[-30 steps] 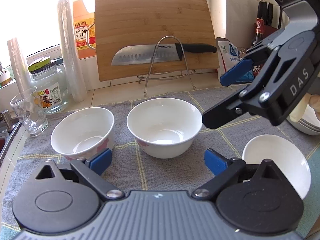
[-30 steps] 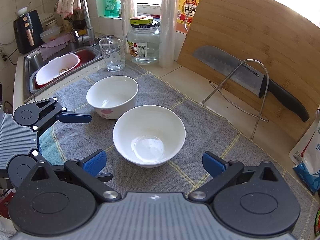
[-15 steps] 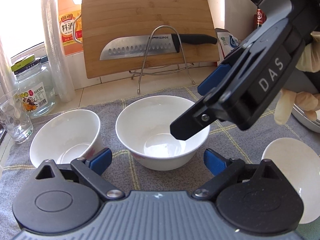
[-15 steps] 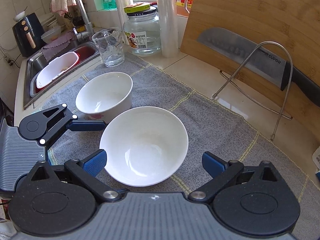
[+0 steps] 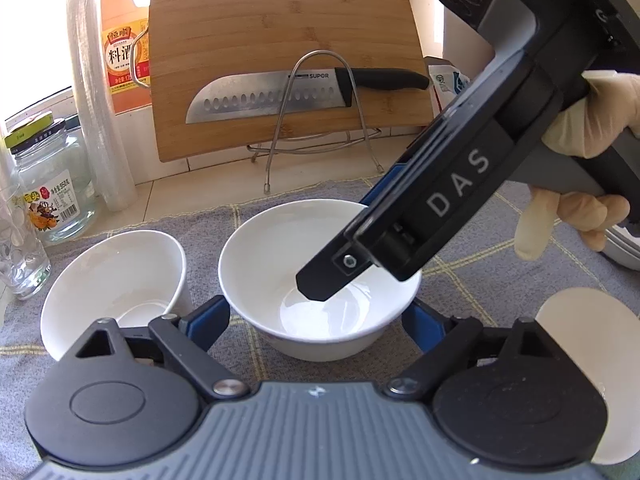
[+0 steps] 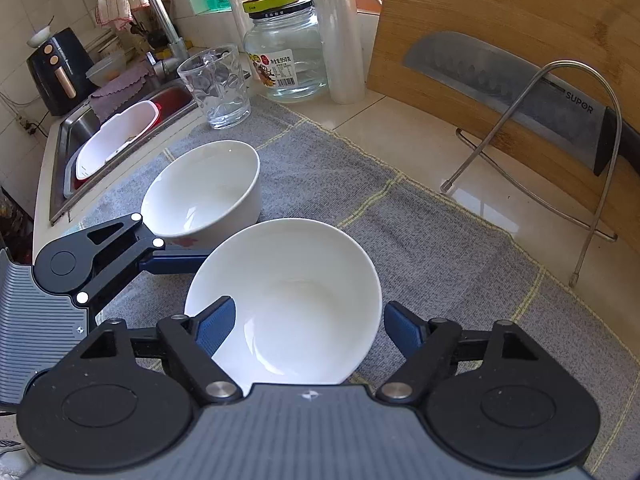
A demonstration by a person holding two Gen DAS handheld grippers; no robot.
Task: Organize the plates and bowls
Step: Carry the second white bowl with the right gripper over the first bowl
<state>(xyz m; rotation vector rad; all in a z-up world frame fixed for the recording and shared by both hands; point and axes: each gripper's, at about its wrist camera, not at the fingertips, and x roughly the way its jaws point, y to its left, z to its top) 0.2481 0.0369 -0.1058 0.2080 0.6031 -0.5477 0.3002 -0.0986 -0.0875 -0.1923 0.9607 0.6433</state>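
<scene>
Both our grippers have dropped in on the middle round white porcelain bowl (image 5: 320,276) on the grey cloth (image 6: 420,248). Right gripper (image 6: 308,322) is closing astride its rim; left gripper (image 5: 316,320) narrows around its base, not yet gripping.

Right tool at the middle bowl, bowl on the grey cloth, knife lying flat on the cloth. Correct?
One error: the knife is not flat on the cloth. It rests on the wire rack against the upright cutting board, as the left wrist view shows. The rest holds: the right tool is at the middle bowl, its jaws closing with the bowl's wall between them, and the bowl is on the grey cloth.
</scene>
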